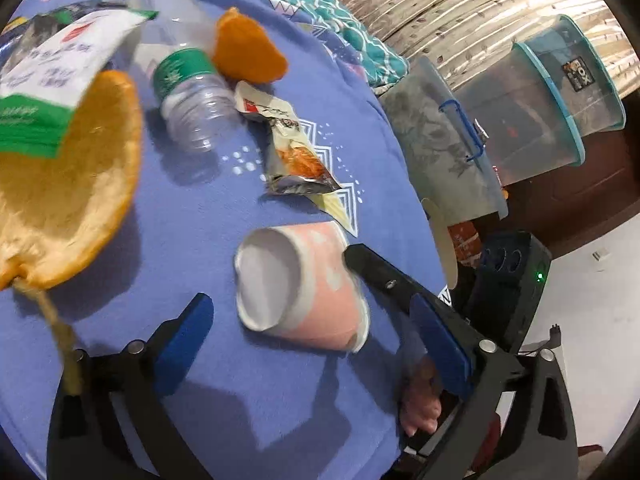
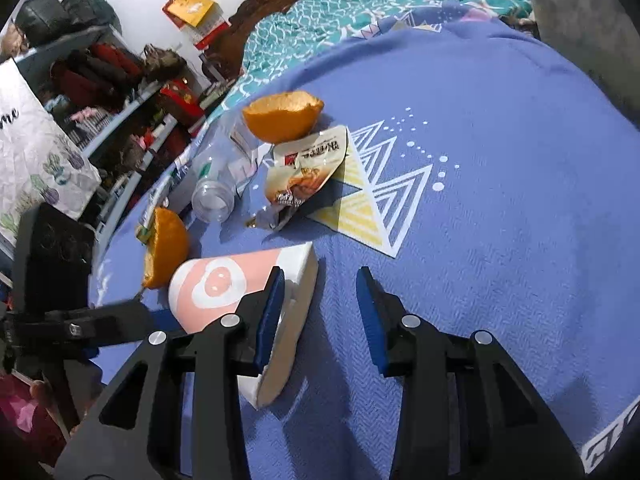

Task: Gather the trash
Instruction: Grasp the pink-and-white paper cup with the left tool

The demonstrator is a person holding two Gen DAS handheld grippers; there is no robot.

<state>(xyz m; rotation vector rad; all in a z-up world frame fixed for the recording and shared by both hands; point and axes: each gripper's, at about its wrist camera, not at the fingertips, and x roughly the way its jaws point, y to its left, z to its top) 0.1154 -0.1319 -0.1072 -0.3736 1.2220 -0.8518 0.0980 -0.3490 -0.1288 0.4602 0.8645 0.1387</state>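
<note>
1. The left gripper (image 1: 280,276) stands with its jaws spread wide around the paper cup (image 1: 304,292), which lies on its side on the blue bedspread (image 1: 224,216); the pads are not pressing it yet. One finger sits at the cup's far side, the other stands clear on the near side.
2. The right gripper (image 2: 320,276) has its jaws partly apart with nothing between them; the cup's rim (image 2: 296,280) lies just outside its left finger.
3. To take the cup well, centre the left jaws on its mid-body and close gently: thin paper crushes and may squirt out sideways.
4. The cup is a pink and white tapered cone, smooth, with an open white mouth.
5. Ahead of the tongs lie a clear ribbed plastic bottle (image 1: 192,116) with a green label, a crinkled foil snack wrapper (image 1: 292,152), and two matte orange peels (image 1: 248,52).
6. The bedspread is soft, finely woven cloth, so things sink in slightly.
</note>
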